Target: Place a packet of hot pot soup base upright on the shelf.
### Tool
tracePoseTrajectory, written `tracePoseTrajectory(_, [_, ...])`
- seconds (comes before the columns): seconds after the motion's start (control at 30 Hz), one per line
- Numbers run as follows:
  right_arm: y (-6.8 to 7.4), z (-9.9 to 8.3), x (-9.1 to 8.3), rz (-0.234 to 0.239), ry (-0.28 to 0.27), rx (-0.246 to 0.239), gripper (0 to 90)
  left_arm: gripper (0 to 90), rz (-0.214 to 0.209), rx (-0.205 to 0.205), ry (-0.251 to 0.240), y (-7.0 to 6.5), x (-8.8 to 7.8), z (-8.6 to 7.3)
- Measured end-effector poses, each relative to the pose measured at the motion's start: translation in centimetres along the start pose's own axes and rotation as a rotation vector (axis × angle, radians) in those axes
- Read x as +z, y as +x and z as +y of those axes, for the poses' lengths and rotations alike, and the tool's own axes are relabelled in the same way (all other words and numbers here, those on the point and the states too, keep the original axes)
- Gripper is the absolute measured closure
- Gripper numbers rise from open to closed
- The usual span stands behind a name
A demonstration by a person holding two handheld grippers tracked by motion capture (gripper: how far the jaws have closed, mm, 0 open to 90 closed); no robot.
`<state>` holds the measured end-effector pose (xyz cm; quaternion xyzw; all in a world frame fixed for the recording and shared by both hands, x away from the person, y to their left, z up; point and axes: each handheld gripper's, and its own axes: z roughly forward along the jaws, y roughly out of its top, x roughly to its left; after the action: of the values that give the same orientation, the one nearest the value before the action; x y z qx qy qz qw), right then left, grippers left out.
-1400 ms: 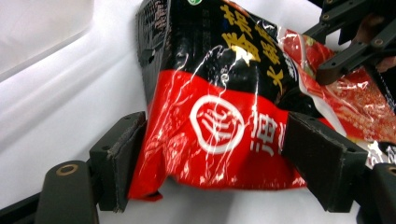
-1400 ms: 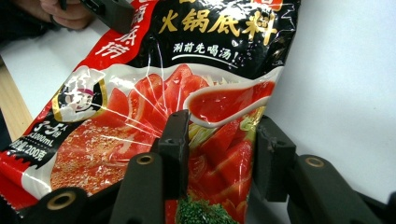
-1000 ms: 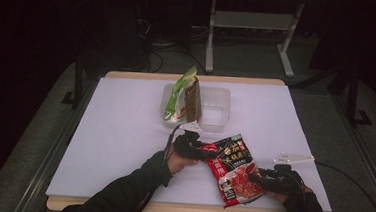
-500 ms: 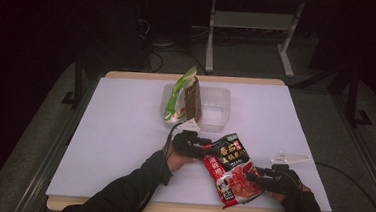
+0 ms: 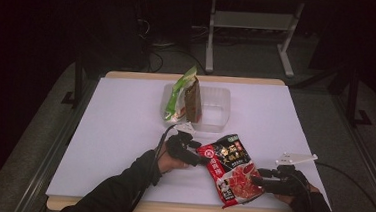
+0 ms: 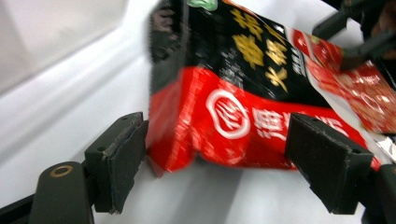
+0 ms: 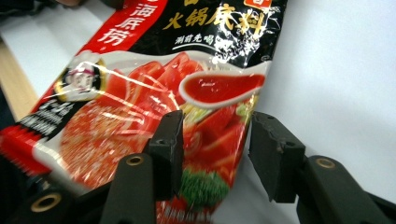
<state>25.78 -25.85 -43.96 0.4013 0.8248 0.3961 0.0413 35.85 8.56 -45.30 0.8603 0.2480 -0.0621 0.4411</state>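
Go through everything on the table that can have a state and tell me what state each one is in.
Red and black sauce packet: sealed, lying on the white table between both grippers.
Left gripper: jaws just opened, apart around the packet's corner.
Right gripper: jaws just widening, packet edge between them.
Clear plastic tub: open-topped.
Green snack bag: upright in the tub.

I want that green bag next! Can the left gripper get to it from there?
Probably yes. The left gripper stands open, and bare table lies between it and the green bag in the tub.
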Motion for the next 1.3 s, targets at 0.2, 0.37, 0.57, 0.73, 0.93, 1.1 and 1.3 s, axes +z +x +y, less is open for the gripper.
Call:
tracePoseTrajectory(0.2, [-0.3, -0.3, -0.9, 0.062, 0.063, 0.054, 55.5, 23.1, -0.048, -0.028, 0.004, 0.1, -0.1, -0.2])
tracePoseTrajectory(0.37, [-0.8, -0.6, -0.8, 0.134, 0.101, 0.117, 56.4, 23.2, -0.08, -0.052, 0.002, -0.1, 0.6, -0.2])
tracePoseTrajectory(0.57, [-1.2, -0.9, 0.0, 0.192, 0.105, 0.156, 65.2, 23.4, -0.086, -0.058, -0.002, -0.5, 1.2, 0.0])
tracePoseTrajectory(0.73, [-0.7, -0.7, 0.2, 0.15, 0.079, 0.1, 74.3, 25.4, -0.094, -0.066, -0.009, -0.6, 1.6, 0.2])
tracePoseTrajectory(0.93, [0.3, -0.3, 1.0, 0.13, 0.041, 0.054, 76.7, 27.2, -0.09, -0.087, -0.016, -0.6, 1.7, 0.3])
tracePoseTrajectory(1.1, [0.7, -0.3, 1.3, 0.112, 0.006, 0.036, 77.4, 43.8, -0.037, -0.096, -0.091, -0.4, 1.1, 0.2])
tracePoseTrajectory(1.3, [1.4, 0.1, 1.3, 0.07, -0.062, -0.025, 77.4, 65.4, -0.005, -0.047, -0.209, -0.1, -0.6, 0.6])
